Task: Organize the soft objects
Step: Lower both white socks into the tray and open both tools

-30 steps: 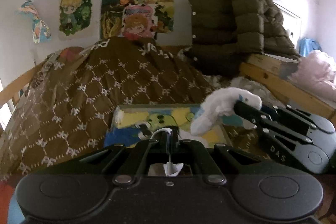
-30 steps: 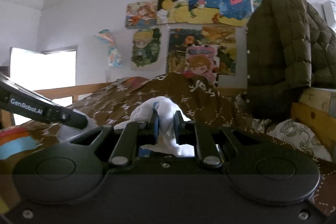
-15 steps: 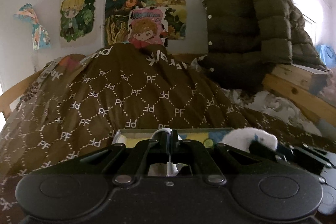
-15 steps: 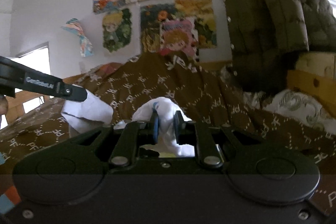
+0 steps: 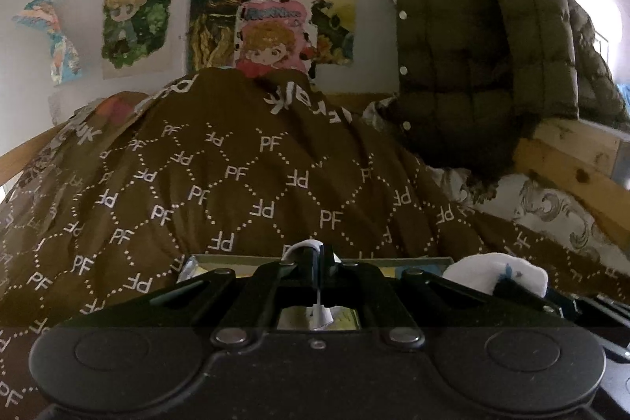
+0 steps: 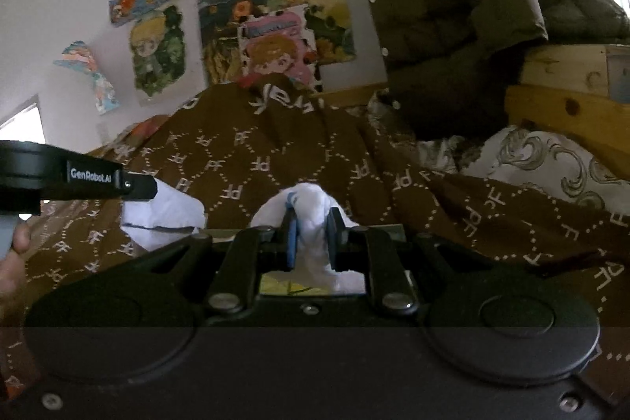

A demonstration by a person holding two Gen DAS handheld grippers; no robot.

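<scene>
While both grippers pinch it, a white plush toy point(image 6: 311, 223) with blue markings bunches between the right gripper point(image 6: 311, 239) jaws; the left gripper point(image 5: 317, 258) clamps its thin white edge. Ahead spreads a brown "PF" patterned blanket point(image 5: 244, 176). Beyond hang cartoon posters point(image 5: 271, 30) and, to the right, a dark puffer jacket point(image 5: 480, 38).

The big brown blanket point(image 5: 244, 184) rises like a hill right in front of both grippers and blocks the way forward. A puffy green coat point(image 5: 484, 38) hangs on the right, over a wooden bed rail point(image 6: 567, 113). Above the blanket there is open air up to the wall with pictures point(image 5: 271, 22).
</scene>
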